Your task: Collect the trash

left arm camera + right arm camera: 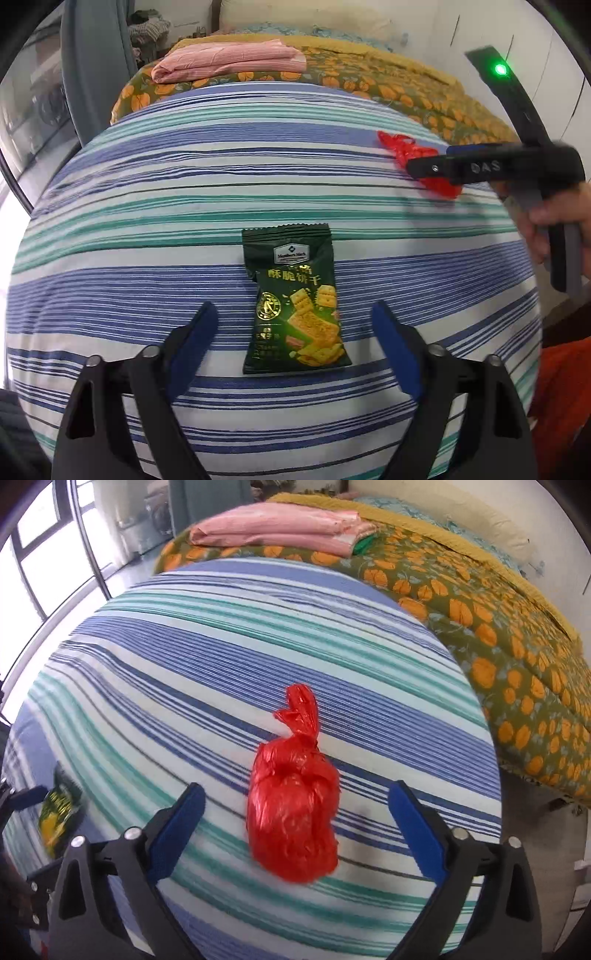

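- Here, in the left wrist view, the left tool (pixel 295 328) hangs over the striped sheet (pixel 147 206) on the bed, its blue pads spread wide to either side of a dark green cracker packet (pixel 293 301); neither pad touches the packet, which lies flat between them.
- Further back to the right, the right tool (pixel 428 170) reaches in from the side, held by a hand (pixel 554 221); it partly covers a red plastic bag (pixel 406 147) lying on the sheet, well apart from the packet.
- Beyond the sheet lie an orange-flowered quilt (pixel 369 85) and a folded pink cloth (pixel 229 61).
- Next, in the right wrist view, the right tool (pixel 297 812) has its pads spread, with the knotted red plastic bag (pixel 291 808) resting on the striped sheet (pixel 184 664) between them, untouched by either pad.
- At the far left edge the cracker packet (pixel 59 805) shows, blurred, with part of the left tool (pixel 29 797) beside it.
- The quilt (pixel 498 657) and pink cloth (pixel 280 531) lie behind.
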`<action>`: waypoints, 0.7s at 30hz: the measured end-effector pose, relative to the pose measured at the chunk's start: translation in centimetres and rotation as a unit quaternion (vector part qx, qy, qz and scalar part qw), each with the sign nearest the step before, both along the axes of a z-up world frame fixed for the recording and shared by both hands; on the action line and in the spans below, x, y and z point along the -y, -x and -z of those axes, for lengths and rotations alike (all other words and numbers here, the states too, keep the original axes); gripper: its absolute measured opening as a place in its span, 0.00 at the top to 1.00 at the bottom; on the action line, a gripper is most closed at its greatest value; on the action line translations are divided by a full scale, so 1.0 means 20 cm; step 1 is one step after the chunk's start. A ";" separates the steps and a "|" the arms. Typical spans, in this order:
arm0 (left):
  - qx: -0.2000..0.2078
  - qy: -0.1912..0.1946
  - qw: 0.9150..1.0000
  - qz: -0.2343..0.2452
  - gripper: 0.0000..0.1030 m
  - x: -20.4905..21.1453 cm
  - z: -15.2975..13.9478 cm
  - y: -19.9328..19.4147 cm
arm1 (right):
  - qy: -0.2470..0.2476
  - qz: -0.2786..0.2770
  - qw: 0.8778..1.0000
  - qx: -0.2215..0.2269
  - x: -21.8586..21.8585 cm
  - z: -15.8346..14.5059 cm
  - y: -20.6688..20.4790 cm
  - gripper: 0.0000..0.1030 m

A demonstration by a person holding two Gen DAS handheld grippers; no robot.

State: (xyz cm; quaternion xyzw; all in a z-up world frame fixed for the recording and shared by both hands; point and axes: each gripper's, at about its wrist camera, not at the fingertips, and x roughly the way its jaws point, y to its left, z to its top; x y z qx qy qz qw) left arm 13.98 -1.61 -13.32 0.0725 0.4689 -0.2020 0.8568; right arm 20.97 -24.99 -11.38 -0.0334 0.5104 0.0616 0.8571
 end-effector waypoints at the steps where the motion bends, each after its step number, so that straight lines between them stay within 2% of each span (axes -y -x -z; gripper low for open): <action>1: 0.002 -0.006 1.000 0.000 0.29 -0.01 0.00 0.00 | -0.010 0.009 1.000 -0.004 0.01 0.01 0.00 0.23; 2: 0.008 -0.015 1.000 -0.001 0.35 0.00 0.00 0.01 | -0.025 0.016 1.000 -0.007 0.03 0.02 0.01 0.44; 3: 0.013 -0.023 1.000 -0.003 0.42 0.00 0.00 0.02 | -0.031 0.020 0.999 -0.007 0.03 0.02 0.02 0.56; 4: 0.020 -0.030 0.999 -0.004 0.46 0.00 0.00 0.03 | -0.035 0.026 0.999 -0.001 0.04 0.01 0.04 0.56; 5: 0.025 -0.029 0.999 -0.001 0.55 0.00 0.00 0.04 | -0.037 0.028 0.999 0.005 0.05 0.00 0.06 0.57; 9: 0.022 -0.010 1.000 -0.002 0.64 -0.01 -0.02 0.06 | -0.072 0.026 0.997 0.029 0.13 -0.09 0.24 0.58; 15: 0.019 0.037 0.999 0.033 0.68 0.11 -0.11 0.16 | -0.135 0.047 0.988 0.055 0.38 -0.21 0.68 0.58; 18: 0.020 0.058 0.995 0.073 0.68 0.27 -0.18 0.25 | -0.150 0.105 0.981 0.061 0.63 -0.19 0.93 0.58; 21: 0.010 0.084 0.990 0.112 0.68 0.45 -0.23 0.33 | -0.134 0.170 0.975 0.056 0.89 -0.11 1.16 0.58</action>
